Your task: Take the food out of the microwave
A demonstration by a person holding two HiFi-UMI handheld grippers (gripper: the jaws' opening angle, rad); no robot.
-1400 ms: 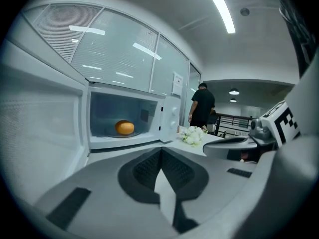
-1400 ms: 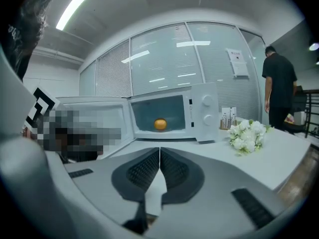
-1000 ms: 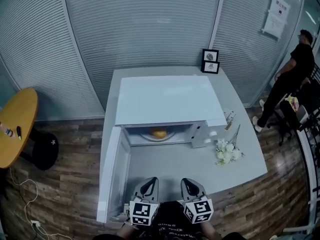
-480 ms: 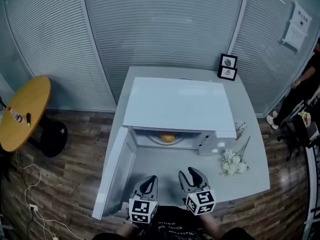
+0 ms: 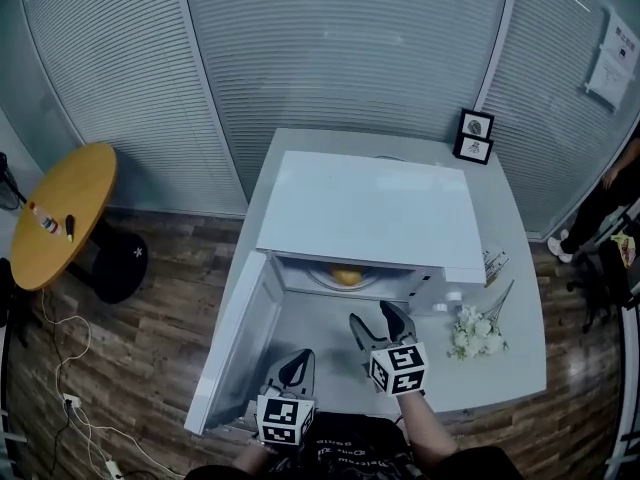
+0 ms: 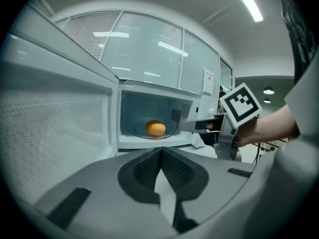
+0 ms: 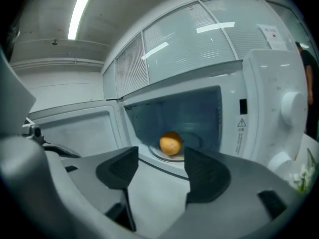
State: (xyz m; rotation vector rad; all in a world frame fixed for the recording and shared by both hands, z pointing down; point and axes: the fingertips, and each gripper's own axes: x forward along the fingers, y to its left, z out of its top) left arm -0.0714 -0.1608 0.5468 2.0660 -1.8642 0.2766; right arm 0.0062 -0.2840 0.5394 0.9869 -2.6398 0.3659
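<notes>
A white microwave (image 5: 370,213) stands on the grey table (image 5: 500,368) with its door (image 5: 235,348) swung open to the left. Inside, an orange round food item (image 5: 346,276) (image 7: 170,144) (image 6: 156,128) rests on the glass turntable. My right gripper (image 5: 372,316) (image 7: 162,158) hovers just in front of the oven opening and points at the food. Its jaws are opening and nothing is between them. My left gripper (image 5: 296,363) (image 6: 160,151) hangs back near the table's front edge beside the door, shut and empty.
The control panel with knobs (image 7: 289,108) lies right of the oven cavity. White flowers (image 5: 478,330) lie on the table at the right, and picture frames (image 5: 475,135) stand at the back. A round yellow table (image 5: 60,228) stands at the far left, and a person (image 5: 625,183) is at the right edge.
My right gripper has moved forward toward the oven opening and its jaws have spread apart. The left gripper has barely shifted and remains shut.
</notes>
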